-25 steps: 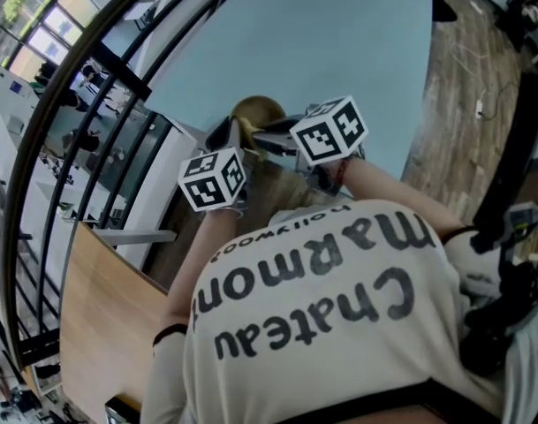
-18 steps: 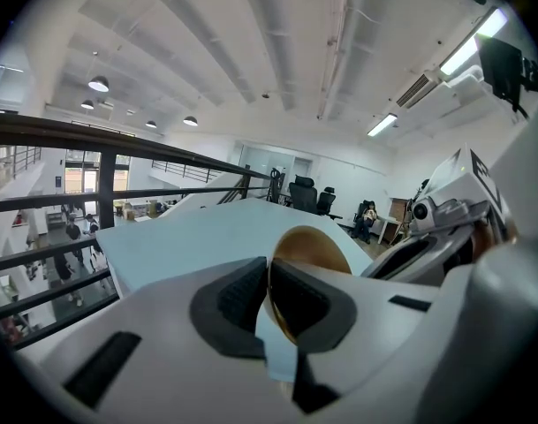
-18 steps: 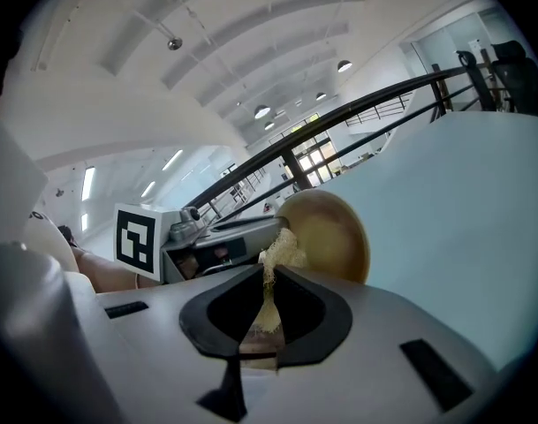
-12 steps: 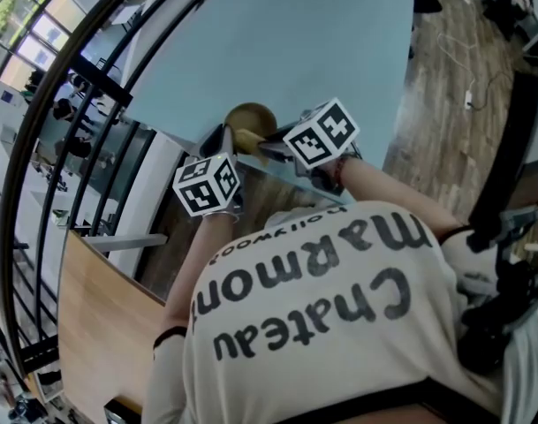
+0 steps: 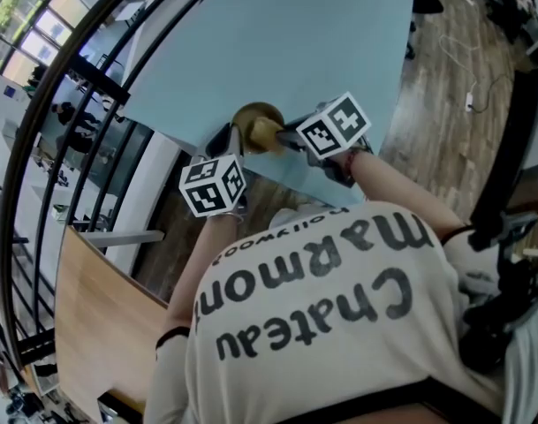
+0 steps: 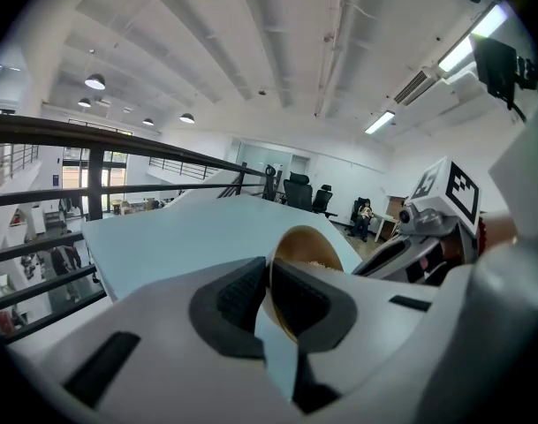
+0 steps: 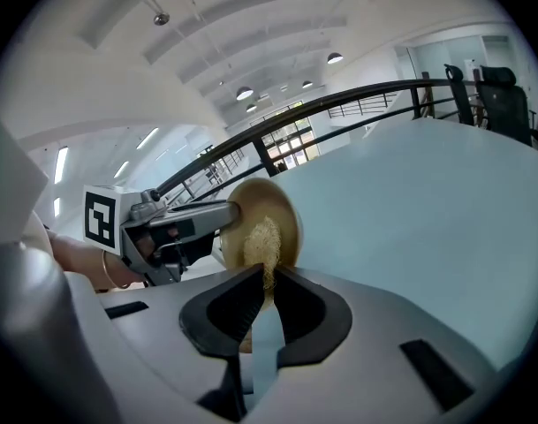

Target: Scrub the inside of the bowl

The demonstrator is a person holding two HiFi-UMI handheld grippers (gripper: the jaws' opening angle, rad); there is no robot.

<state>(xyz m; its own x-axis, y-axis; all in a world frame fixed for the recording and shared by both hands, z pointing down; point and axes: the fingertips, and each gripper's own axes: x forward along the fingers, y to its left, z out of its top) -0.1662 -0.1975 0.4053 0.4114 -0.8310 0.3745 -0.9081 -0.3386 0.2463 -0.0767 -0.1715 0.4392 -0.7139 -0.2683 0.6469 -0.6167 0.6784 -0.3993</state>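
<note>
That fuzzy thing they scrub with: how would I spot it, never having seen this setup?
Start at the big pale blue table, then find the golden-brown bowl gripped by its rim in the left claw. In the bowl's mouth sits the scrubber, pinched in the right claw: a pale, rough, fibrous tuft, unlike the smooth bowl around it.

Open-plan office, mezzanine railing [image 6: 118,140], office chairs [image 6: 297,191], strip lights [image 6: 379,124]

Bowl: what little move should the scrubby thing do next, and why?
Probably rub the scrub pad round the inside of the bowl. The right gripper pinches the pad at the bowl's mouth, and the left gripper clamps its rim, so it looks steadied.
</note>
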